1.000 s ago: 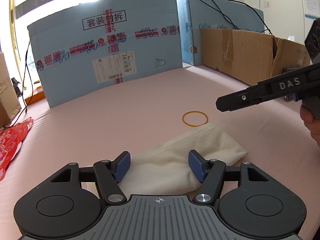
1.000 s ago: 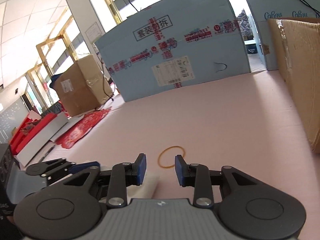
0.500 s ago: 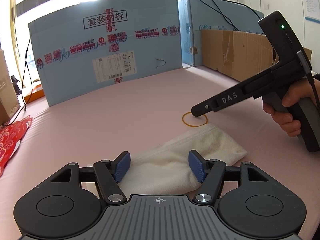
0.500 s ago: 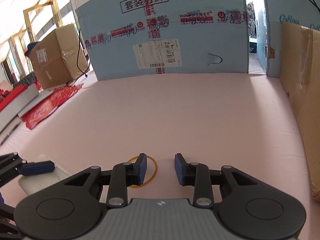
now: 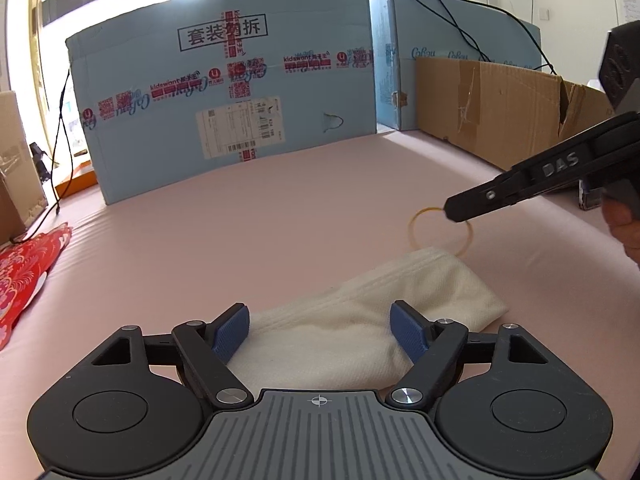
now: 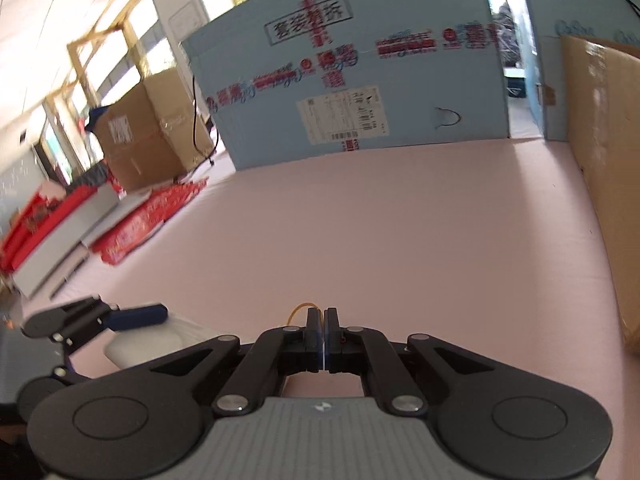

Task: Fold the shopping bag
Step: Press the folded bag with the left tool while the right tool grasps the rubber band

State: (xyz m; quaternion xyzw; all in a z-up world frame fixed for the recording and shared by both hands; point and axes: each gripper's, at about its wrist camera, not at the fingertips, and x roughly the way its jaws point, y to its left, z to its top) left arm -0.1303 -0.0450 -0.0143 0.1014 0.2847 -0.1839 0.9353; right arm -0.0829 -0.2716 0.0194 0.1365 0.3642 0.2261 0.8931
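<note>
Pink tabletop (image 5: 280,220) — only left view shows rubber band (image 5: 440,232) hanging from right claw (image 5: 454,211).

Back: blue printed carton (image 5: 224,116), upright on pink table (image 5: 280,216)
Right: brown cardboard box (image 5: 500,108)
Left: red printed packaging (image 5: 28,268)

Black grippers (image 5: 320,330) – blue pads (image 5: 232,330), silver screws

Cream bag (image 5: 360,320), yellow rubber band (image 5: 416,232), pink tabletop (image 5: 240,248)
</note>
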